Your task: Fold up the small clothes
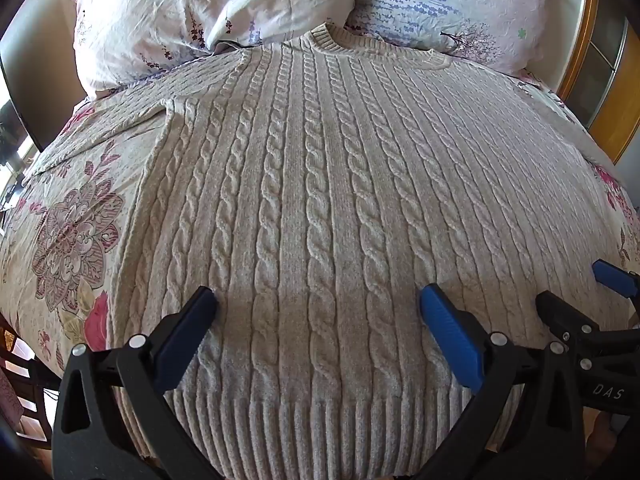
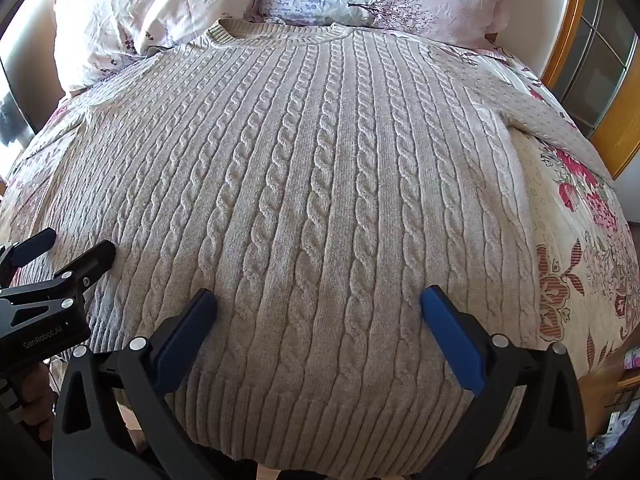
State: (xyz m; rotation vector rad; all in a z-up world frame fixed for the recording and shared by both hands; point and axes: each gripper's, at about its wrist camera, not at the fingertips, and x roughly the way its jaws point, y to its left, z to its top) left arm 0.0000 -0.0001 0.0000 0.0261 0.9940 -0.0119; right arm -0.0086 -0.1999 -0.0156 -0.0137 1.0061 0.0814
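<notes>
Left wrist view shows the cream cable-knit sweater (image 1: 320,200) lying flat, unfolded, on the floral bed (image 1: 76,232), neck toward the pillows (image 1: 208,12), while the left hand-held gripper (image 1: 318,300) and right hand-held gripper (image 2: 319,300) hover above its hem, both spread wide and empty, probably to seize it.

Your left gripper (image 1: 318,300) and right gripper (image 2: 319,300): side by side, tilted steeply down, jaws spread wide, holding nothing.
</notes>
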